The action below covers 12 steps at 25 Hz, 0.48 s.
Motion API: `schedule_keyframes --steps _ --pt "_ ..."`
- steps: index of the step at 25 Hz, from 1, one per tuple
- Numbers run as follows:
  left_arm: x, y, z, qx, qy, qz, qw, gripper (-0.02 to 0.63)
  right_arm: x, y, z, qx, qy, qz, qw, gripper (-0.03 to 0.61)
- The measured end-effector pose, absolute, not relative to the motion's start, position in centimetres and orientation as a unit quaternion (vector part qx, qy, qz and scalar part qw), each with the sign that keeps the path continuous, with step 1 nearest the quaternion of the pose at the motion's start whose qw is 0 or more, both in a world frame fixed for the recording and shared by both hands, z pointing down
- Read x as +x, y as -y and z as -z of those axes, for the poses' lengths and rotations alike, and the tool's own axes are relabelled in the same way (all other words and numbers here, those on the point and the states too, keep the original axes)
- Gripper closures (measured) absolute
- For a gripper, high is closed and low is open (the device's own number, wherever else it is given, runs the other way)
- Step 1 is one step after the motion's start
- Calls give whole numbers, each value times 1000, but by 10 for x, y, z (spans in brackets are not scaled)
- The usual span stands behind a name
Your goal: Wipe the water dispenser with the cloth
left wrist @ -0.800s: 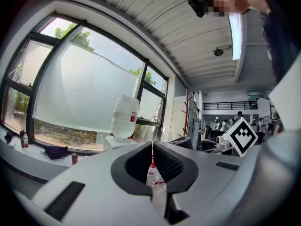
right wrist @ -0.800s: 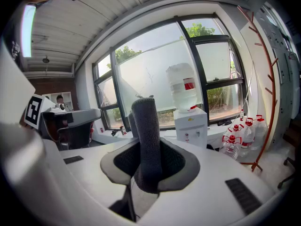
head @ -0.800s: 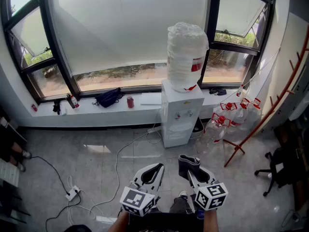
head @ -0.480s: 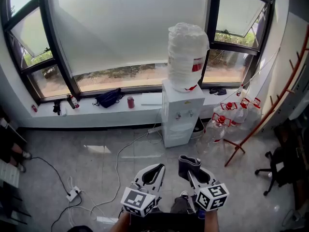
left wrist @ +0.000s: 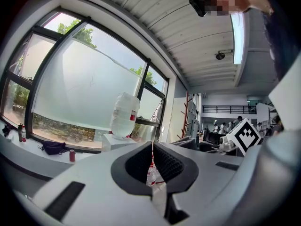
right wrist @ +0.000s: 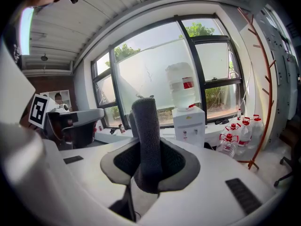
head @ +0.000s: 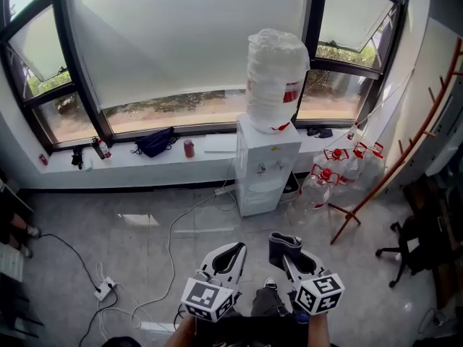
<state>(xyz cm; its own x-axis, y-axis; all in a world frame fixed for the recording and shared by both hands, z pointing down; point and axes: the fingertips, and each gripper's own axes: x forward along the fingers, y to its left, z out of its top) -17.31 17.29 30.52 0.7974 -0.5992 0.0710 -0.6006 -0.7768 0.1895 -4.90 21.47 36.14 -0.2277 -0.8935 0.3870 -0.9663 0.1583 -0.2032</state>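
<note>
While the left gripper (left wrist: 152, 150) sits closed, right gripper (right wrist: 146, 157) clamps the cloth (right wrist: 146, 121).

Left tool (left wrist: 152, 147): jaws closed pad to pad, with only a thin slit between them and nothing gripped. Beyond it, a white water dispenser (left wrist: 114, 143) carrying an upturned bottle (left wrist: 124, 115) stands against a wide window (left wrist: 80, 86). On the sill (left wrist: 89, 150) to the dispenser's left lie a dark bag (left wrist: 53, 148) and, nearer the dispenser, an upright red can (left wrist: 72, 155). A red coat rack (left wrist: 186, 117) rises to the dispenser's right.
</note>
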Motion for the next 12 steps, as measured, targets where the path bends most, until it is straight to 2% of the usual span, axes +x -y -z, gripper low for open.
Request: schedule_keyframes --steps 7,12 --pt "-166 -145 -314 938 327 -4 113 592 -34 -193 -360 614 756 -211 87 471" --pt "-136 -106 -326 931 342 -18 122 592 7 -159 -372 611 754 -224 85 471"
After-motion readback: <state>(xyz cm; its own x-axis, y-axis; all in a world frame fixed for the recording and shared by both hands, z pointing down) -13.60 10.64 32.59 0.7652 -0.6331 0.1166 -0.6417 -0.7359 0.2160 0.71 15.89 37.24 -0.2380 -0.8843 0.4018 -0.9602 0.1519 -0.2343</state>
